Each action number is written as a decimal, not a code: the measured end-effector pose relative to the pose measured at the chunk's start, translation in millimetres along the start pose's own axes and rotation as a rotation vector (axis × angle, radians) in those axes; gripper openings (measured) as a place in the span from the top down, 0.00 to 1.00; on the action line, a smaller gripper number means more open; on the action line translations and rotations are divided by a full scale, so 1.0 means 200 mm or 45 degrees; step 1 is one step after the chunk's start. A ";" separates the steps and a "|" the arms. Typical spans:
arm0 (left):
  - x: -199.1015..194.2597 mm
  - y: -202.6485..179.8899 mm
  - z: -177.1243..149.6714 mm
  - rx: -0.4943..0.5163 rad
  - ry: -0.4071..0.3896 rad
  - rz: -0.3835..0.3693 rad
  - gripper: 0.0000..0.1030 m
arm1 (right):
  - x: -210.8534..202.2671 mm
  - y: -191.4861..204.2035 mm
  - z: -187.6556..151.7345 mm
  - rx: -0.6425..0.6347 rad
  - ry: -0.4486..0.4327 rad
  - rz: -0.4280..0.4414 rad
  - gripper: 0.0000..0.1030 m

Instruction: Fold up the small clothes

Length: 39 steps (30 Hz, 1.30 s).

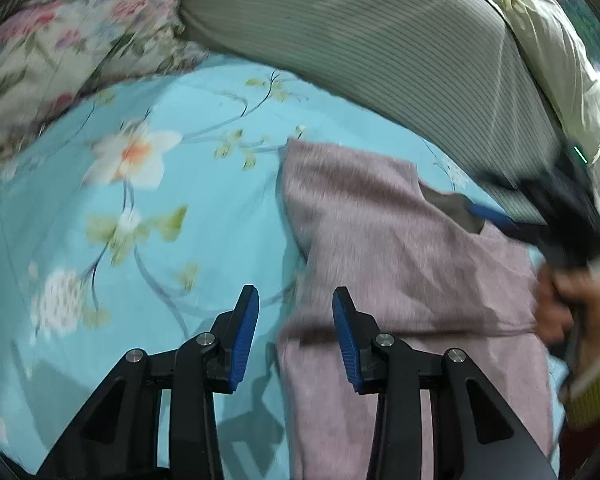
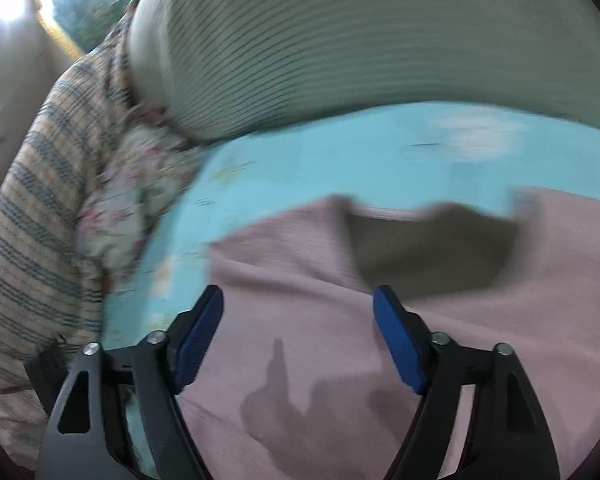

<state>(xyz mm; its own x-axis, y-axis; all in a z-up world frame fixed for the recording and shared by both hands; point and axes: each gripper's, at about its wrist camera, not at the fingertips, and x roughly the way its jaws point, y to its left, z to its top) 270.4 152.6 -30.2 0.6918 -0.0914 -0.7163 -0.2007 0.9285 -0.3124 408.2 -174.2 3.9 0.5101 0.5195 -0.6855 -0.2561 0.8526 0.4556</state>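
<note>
A small pink garment [image 1: 384,240] lies flat on a light blue floral bedsheet [image 1: 172,184], its dark neck opening [image 1: 452,208] to the right. My left gripper [image 1: 296,300] is open and empty, above the garment's left edge. In the left wrist view my right gripper [image 1: 496,218] hovers at the neck opening, held by a hand [image 1: 560,300]. In the right wrist view the right gripper [image 2: 298,300] is open and empty over the pink garment [image 2: 308,280], just short of the neck opening [image 2: 432,248]. Both views are blurred.
A grey-green striped pillow [image 1: 380,40] lies along the far side of the bed. A floral quilt [image 1: 68,40] is bunched at the far left. A striped blanket [image 2: 36,240] lies at the left in the right wrist view.
</note>
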 end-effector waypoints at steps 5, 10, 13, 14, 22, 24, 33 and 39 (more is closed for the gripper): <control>0.18 -0.05 0.12 0.029 0.043 0.003 0.62 | -0.38 -0.36 -0.15 0.166 -0.141 -0.229 0.44; 0.37 -0.10 0.06 0.154 0.137 0.127 0.59 | -0.62 -0.61 -0.27 0.247 -0.228 -0.396 0.51; 0.34 -0.13 0.04 0.181 0.117 0.163 0.59 | -0.65 -0.68 -0.30 0.255 -0.218 -0.445 0.52; 0.32 -0.13 0.05 0.173 0.116 0.158 0.59 | -0.64 -0.69 -0.31 0.248 -0.210 -0.452 0.52; 0.28 -0.16 0.03 0.193 0.121 0.166 0.58 | -0.44 -0.70 -0.34 0.199 -0.064 -0.450 0.97; 0.27 -0.17 0.03 0.197 0.124 0.170 0.58 | -0.47 -0.65 -0.33 0.149 -0.107 -0.474 0.97; 0.28 -0.21 -0.02 0.261 0.141 0.205 0.55 | -0.45 -0.72 -0.30 0.175 -0.047 -0.604 0.97; 0.27 -0.21 -0.02 0.263 0.141 0.198 0.54 | -0.60 -0.55 -0.36 0.158 -0.280 -0.728 0.92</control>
<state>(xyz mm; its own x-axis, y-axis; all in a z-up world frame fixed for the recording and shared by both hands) 312.7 106.7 -58.5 0.5817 0.0296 -0.8128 -0.1452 0.9871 -0.0680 316.3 -326.0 -4.4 0.6988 -0.0523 -0.7134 0.1980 0.9725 0.1226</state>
